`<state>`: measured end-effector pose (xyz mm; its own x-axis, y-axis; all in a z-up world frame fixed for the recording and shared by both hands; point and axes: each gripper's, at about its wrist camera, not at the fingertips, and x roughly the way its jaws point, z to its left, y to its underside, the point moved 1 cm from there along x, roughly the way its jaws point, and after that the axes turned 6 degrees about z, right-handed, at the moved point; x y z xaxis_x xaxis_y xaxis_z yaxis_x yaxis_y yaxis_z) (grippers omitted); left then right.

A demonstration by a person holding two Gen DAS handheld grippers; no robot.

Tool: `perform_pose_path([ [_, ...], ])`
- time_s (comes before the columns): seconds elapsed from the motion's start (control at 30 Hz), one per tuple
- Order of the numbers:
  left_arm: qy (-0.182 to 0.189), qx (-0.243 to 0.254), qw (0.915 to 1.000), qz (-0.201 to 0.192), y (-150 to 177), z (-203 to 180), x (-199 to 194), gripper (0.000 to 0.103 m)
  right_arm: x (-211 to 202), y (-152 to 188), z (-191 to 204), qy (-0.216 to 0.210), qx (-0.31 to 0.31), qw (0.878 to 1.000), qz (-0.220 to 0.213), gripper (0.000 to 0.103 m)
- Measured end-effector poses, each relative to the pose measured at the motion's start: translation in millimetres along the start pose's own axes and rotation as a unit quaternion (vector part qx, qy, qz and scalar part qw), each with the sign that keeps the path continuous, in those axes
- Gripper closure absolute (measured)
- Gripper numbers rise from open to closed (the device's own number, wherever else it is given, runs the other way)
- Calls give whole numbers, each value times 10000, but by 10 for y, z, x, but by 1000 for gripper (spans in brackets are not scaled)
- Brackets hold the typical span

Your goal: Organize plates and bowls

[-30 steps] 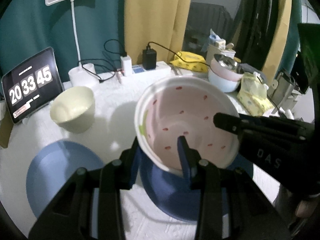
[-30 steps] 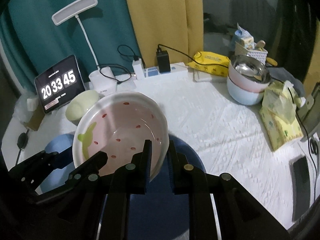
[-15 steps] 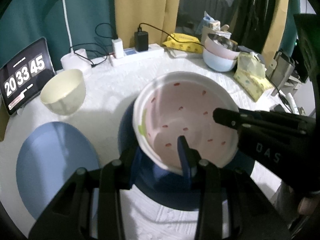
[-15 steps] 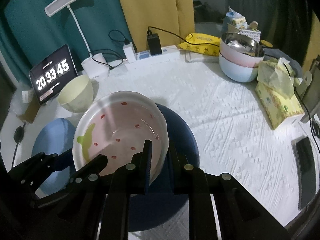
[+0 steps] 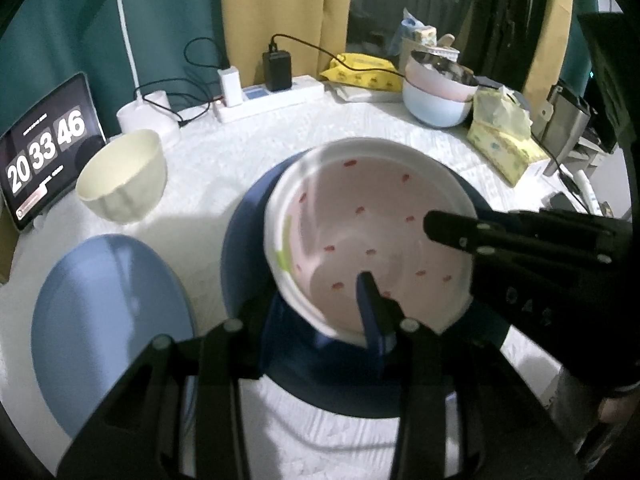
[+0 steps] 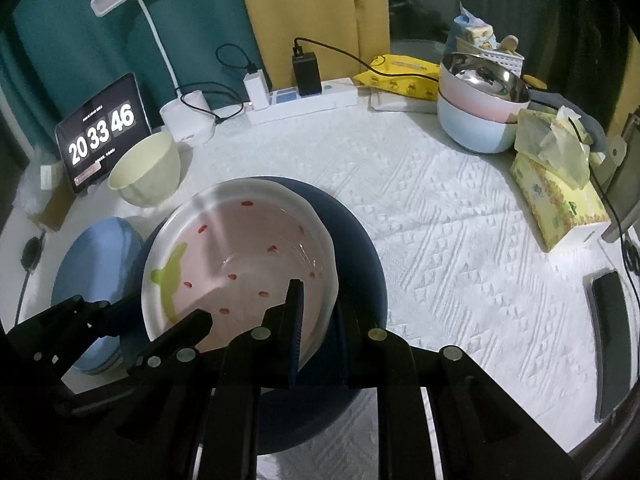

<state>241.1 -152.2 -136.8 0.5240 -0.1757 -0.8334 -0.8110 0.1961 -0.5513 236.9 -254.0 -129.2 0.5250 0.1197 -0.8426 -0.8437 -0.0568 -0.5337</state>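
Observation:
A pink strawberry-patterned bowl [image 5: 372, 232] [image 6: 236, 264] hangs tilted just above a dark blue plate [image 5: 248, 248] [image 6: 360, 248]. My left gripper [image 5: 328, 312] is shut on the bowl's near rim, one finger inside and one outside. My right gripper [image 6: 316, 320] is shut on the bowl's right rim; it shows in the left wrist view [image 5: 440, 224] reaching in from the right. A light blue plate [image 5: 108, 320] [image 6: 92, 264] lies at the left. A cream bowl [image 5: 124, 176] [image 6: 146, 170] stands behind it.
A tablet clock [image 6: 100, 136], a lamp base [image 6: 188, 116] and a power strip [image 6: 304, 100] line the back. Stacked bowls [image 6: 476, 108] and a tissue pack [image 6: 556, 196] sit at the right. A phone [image 6: 608, 340] lies near the right edge.
Both grippers have carried the pink bowl lower and closer to the dark blue plate. Their hold on the rim is the same.

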Motion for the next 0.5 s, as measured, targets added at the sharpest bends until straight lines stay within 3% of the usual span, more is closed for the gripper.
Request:
perform_pose_path([
  [0.3, -136, 77, 9998, -129, 5, 1, -77, 62, 23, 5, 98, 107, -369, 9992, 66, 76],
  [0.37, -30, 85, 9999, -125, 15, 10, -97, 59, -8, -6, 90, 107, -387, 9992, -7, 65],
  [0.5, -29, 70, 9998, -171, 27, 30, -124, 59, -81, -33, 82, 167, -387, 9990, -112, 58],
])
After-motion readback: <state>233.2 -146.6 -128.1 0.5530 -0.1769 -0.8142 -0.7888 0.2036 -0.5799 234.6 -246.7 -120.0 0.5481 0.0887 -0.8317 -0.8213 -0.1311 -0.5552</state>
